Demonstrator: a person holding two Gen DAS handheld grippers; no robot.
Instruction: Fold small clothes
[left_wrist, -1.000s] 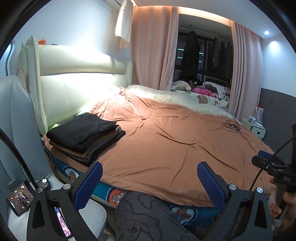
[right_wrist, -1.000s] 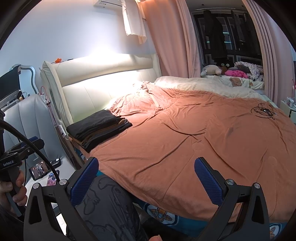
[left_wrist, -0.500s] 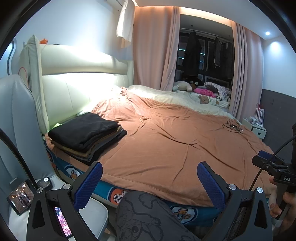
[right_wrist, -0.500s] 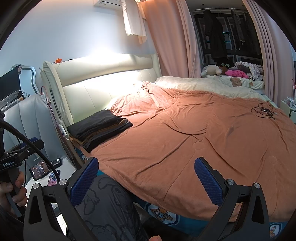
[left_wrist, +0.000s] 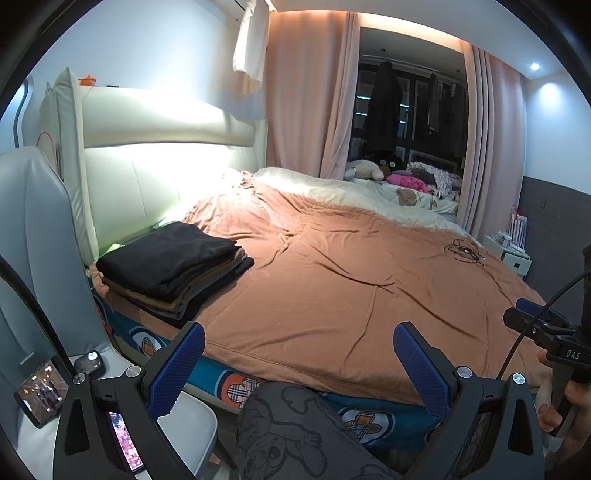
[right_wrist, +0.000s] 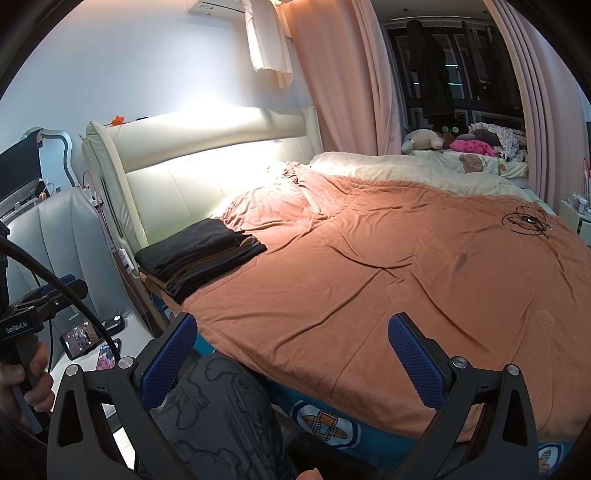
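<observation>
Both tools are held up at the near edge of the bed, looking across it. The left gripper (left_wrist: 299, 363) stands with its blue-padded fingers (left_wrist: 176, 369) spread wide and nothing between them; the right gripper (right_wrist: 293, 358) is the same, jaws wide apart and empty. Ahead of both, and off to the left of each tool, a stack of folded clothes (left_wrist: 173, 267) sits on the orange-brown blanket (left_wrist: 332, 280) close to the cream headboard (left_wrist: 159, 147), a black piece on top with brown and grey layers beneath; in the right wrist view the same stack (right_wrist: 201, 258) lies beyond the left finger. The blanket directly in front of the jaws is bare and creased. Far ahead to the right a tangle of black cable (left_wrist: 463, 251) rests on the blanket. Directly below, between the fingers, is the person's knee (left_wrist: 295, 432) in grey printed fabric. To the far right of the left tool, a hand (left_wrist: 561, 402) grips the other tool's handle. Low left sits a phone (left_wrist: 42, 391) with a lit screen beside a grey chair (left_wrist: 33, 229).
</observation>
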